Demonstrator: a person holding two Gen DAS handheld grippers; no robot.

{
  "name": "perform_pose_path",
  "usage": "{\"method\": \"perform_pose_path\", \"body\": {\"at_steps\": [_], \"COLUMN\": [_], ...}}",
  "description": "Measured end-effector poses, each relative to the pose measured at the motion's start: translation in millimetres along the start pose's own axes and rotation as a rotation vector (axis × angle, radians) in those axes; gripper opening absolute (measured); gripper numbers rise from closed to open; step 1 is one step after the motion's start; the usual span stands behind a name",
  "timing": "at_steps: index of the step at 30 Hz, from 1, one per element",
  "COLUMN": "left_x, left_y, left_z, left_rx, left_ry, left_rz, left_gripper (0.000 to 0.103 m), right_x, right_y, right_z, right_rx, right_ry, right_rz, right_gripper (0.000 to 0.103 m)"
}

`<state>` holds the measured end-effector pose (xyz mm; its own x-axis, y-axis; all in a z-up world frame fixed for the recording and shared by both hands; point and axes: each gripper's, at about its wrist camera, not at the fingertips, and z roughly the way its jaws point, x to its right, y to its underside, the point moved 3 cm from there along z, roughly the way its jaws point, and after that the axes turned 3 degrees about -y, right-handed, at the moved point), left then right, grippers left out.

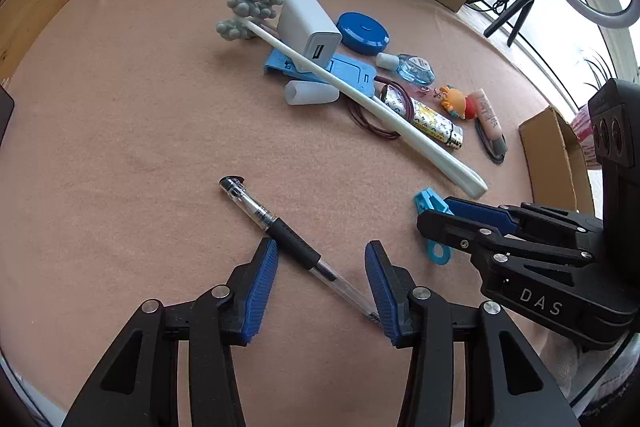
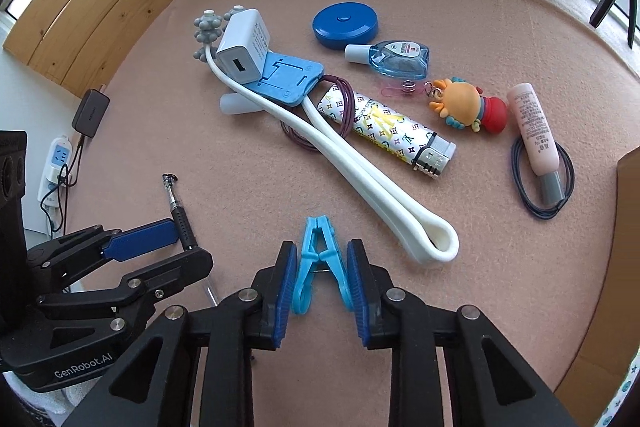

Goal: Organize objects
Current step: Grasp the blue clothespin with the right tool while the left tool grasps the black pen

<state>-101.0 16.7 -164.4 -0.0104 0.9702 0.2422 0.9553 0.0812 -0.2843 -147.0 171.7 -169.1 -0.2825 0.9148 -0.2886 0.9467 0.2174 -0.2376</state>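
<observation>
A clear pen with a black grip (image 1: 286, 233) lies on the pink felt table (image 1: 120, 107), passing diagonally between the fingers of my open left gripper (image 1: 322, 281); the pads do not touch it. The pen also shows in the right wrist view (image 2: 178, 211). My right gripper (image 2: 320, 281) straddles a light blue clothespin (image 2: 320, 259), its pads at the pin's two handles; I cannot tell if they press it. The clothespin also shows in the left wrist view (image 1: 430, 203) under the right gripper (image 1: 448, 223).
A pile lies beyond: white massager stick (image 2: 340, 163), white charger (image 2: 242, 47), blue phone stand (image 2: 288, 77), patterned lighter (image 2: 388, 131), blue round tape measure (image 2: 346, 23), correction tape (image 2: 396, 59), orange toy (image 2: 464, 105), pink tube (image 2: 536, 131). A cardboard box (image 1: 556, 155) stands right.
</observation>
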Motion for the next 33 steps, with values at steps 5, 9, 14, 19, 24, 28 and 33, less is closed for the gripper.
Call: {"method": "perform_pose_path", "body": {"at_steps": [5, 9, 14, 19, 24, 28, 33], "left_x": [16, 28, 34, 40, 30, 17, 2], "left_y": [1, 5, 7, 12, 15, 18, 25], "left_z": [4, 7, 7, 7, 0, -3, -7], "left_rx": [0.012, 0.022, 0.033, 0.055, 0.071, 0.062, 0.042], "left_ry": [-0.054, -0.095, -0.126, -0.179, -0.171, -0.127, -0.059], "left_rz": [0.080, 0.143, 0.155, 0.210, 0.204, 0.153, 0.080], "left_gripper": [0.050, 0.050, 0.049, 0.048, 0.028, 0.015, 0.011], "right_x": [9, 11, 16, 21, 23, 27, 31], "right_y": [7, 17, 30, 41, 47, 50, 53], "right_z": [-4, -8, -13, -19, -22, -24, -28], "right_rx": [0.004, 0.004, 0.013, 0.026, 0.025, 0.035, 0.042], "right_ry": [0.003, 0.030, 0.055, 0.094, 0.122, 0.123, 0.103], "right_rz": [0.026, 0.017, 0.026, 0.035, 0.023, 0.036, 0.060], "right_gripper": [0.022, 0.022, 0.022, 0.022, 0.029, 0.030, 0.021]}}
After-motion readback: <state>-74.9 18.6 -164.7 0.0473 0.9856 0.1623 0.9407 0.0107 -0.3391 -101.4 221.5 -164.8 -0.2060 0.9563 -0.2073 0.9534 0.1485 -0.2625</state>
